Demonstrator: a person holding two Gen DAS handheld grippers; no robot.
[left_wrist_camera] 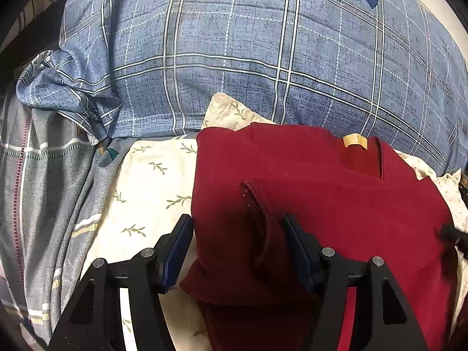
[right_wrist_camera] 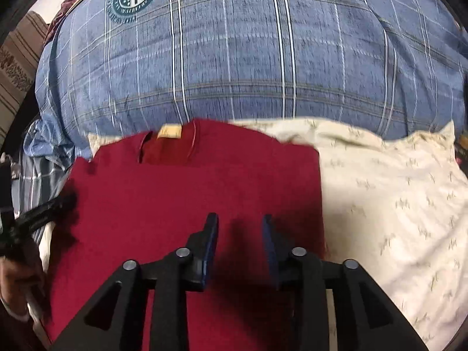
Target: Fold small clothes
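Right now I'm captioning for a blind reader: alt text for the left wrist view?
A dark red garment lies partly folded on a cream leaf-print pillow, left gripper above it, jaws open. Behind lies a blue plaid duvet.

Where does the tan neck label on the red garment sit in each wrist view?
Left wrist view: the label sits right of centre, at the red garment's far edge, just below the blue plaid pillow.
Right wrist view: the label sits left of centre, at the same far edge.
Shared landmark: the round crest printed on the pillow, top right in the left view, top left in the right view.
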